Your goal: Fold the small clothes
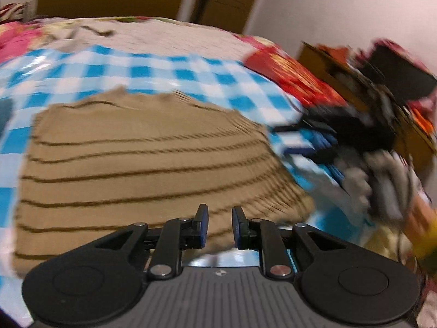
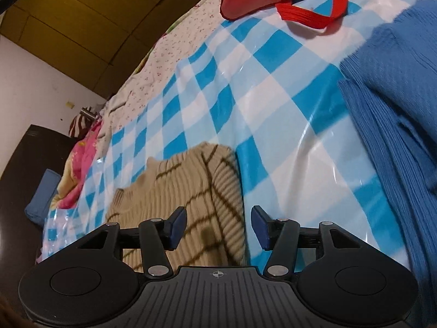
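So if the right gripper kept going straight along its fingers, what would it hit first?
Most likely the beige striped sweater at its ribbed edge, lying just ahead of the open right gripper; slightly to the right it would meet the checkered sheet instead.

A home bedroom: floral bedding beside a wooden wardrobe.

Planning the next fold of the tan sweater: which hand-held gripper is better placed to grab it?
Probably right: the right hand-held gripper is open over the sweater edge. The left is nearly closed, empty.
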`<state>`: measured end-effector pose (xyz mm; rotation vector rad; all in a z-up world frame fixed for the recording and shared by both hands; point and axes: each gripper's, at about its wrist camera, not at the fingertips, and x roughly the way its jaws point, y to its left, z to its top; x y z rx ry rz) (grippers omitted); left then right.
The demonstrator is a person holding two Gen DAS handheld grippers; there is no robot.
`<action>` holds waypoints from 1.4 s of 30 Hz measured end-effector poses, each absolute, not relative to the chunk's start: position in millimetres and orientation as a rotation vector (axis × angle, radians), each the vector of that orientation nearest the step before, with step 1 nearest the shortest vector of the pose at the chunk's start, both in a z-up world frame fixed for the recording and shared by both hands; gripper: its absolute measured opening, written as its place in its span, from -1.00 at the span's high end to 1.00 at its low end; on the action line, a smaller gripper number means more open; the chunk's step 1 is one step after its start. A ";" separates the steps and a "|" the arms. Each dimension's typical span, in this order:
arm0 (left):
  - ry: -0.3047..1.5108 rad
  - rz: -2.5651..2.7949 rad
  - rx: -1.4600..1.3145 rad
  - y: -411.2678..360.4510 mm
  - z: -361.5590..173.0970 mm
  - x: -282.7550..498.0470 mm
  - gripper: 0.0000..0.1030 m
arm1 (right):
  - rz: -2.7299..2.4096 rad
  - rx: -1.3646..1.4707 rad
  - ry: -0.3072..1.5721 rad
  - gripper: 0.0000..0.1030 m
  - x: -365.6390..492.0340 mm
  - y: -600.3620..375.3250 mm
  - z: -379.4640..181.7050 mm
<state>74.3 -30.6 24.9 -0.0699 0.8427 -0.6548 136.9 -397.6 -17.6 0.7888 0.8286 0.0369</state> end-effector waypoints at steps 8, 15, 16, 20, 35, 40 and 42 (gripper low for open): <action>0.794 -0.761 0.127 -101.7 12.4 51.1 0.35 | 0.096 0.778 0.870 -0.02 157.5 -399.7 -31.6; 0.674 -0.743 0.350 -135.2 1.9 36.8 0.27 | 0.170 0.823 0.866 -0.02 160.4 -409.5 -36.5; 0.666 -0.741 0.374 -136.8 0.4 36.3 0.26 | 0.177 0.838 0.864 -0.02 158.7 -412.7 -37.2; 0.653 -0.760 0.455 -141.1 -6.5 31.7 0.24 | 0.194 0.873 0.867 -0.02 156.0 -424.2 -40.2; 0.611 -0.761 0.510 -159.3 -14.0 26.5 0.12 | 0.258 0.827 0.905 -0.06 176.0 -415.6 -43.4; 0.560 -0.769 0.572 -155.9 -15.8 11.6 0.12 | 0.293 0.833 0.903 -0.06 171.1 -422.2 -44.8; 0.554 -0.763 0.579 -160.9 -18.8 12.7 0.12 | 0.290 0.836 0.902 -0.06 171.8 -421.0 -46.1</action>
